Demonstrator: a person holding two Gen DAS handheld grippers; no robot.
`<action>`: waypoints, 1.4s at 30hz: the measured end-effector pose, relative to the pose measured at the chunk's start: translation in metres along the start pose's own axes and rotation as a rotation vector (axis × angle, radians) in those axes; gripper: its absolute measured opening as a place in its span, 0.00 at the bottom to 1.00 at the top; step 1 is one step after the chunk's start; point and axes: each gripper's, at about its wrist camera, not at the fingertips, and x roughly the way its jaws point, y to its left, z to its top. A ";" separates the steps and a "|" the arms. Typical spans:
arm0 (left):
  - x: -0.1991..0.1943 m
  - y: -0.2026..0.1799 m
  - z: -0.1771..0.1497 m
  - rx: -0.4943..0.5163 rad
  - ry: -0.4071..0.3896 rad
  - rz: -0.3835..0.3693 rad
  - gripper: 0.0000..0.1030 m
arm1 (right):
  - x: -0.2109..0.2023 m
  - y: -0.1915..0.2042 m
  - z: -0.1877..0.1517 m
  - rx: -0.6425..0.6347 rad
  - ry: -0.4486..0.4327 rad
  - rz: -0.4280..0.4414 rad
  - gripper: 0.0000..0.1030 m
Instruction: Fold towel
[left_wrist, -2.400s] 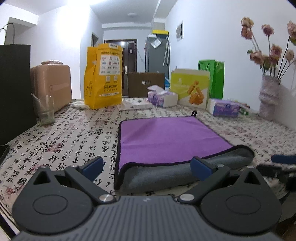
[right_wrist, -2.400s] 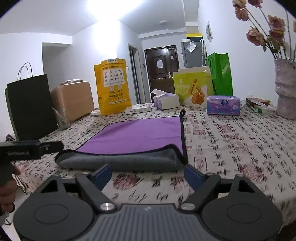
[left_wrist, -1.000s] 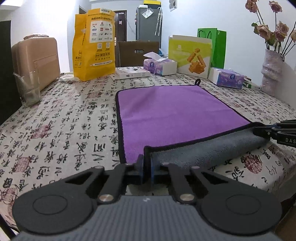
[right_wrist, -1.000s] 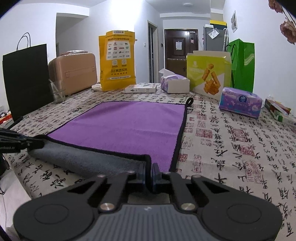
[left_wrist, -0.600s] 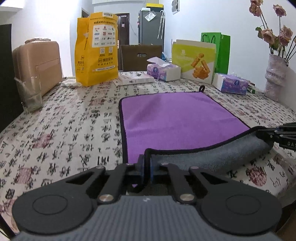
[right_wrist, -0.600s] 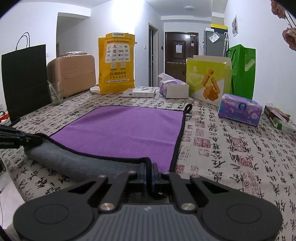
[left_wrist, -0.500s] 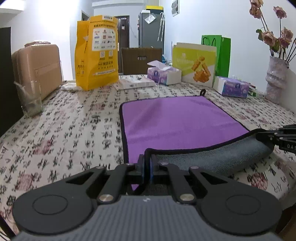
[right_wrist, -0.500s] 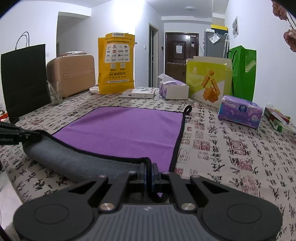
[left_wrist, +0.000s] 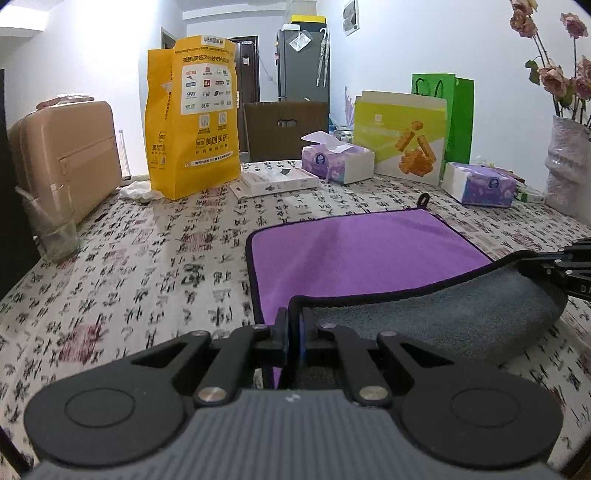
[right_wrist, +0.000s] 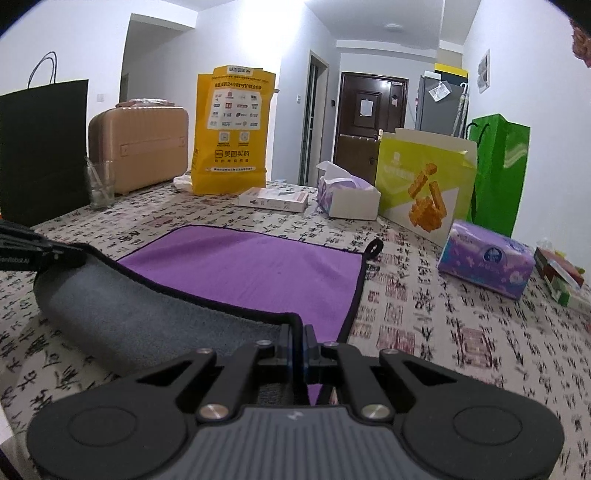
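Observation:
A purple towel (left_wrist: 354, 254) with a grey underside and black edging lies on the patterned tablecloth; it also shows in the right wrist view (right_wrist: 251, 273). Its near edge is lifted and curls forward, showing the grey side (left_wrist: 436, 317). My left gripper (left_wrist: 293, 332) is shut on the towel's near left corner. My right gripper (right_wrist: 297, 341) is shut on the near right corner. Each gripper shows at the edge of the other's view, the right one (left_wrist: 565, 269) and the left one (right_wrist: 33, 251). A hanging loop (right_wrist: 375, 246) sits at the far right corner.
Behind the towel stand a yellow bag (left_wrist: 194, 122), a flat white box (left_wrist: 275, 182), tissue boxes (left_wrist: 338, 162) (right_wrist: 485, 264), a yellow-green carton (right_wrist: 424, 184) and a green bag (right_wrist: 498, 166). A glass (left_wrist: 51, 225), a tan suitcase (left_wrist: 62, 155) and a black bag (right_wrist: 40, 147) are left; a flower vase (left_wrist: 567, 166) is right.
Both grippers were open before the towel's near edge, then shut on its near corners. Since then they have lifted the edge and carried it forward over the purple side.

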 end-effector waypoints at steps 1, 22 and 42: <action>0.004 0.001 0.004 0.004 -0.002 0.002 0.06 | 0.003 -0.001 0.002 -0.008 0.001 -0.001 0.04; 0.103 0.021 0.082 0.080 -0.001 0.004 0.06 | 0.092 -0.041 0.074 -0.096 0.046 0.016 0.04; 0.189 0.045 0.096 0.062 0.100 -0.026 0.06 | 0.184 -0.064 0.088 -0.119 0.137 0.015 0.04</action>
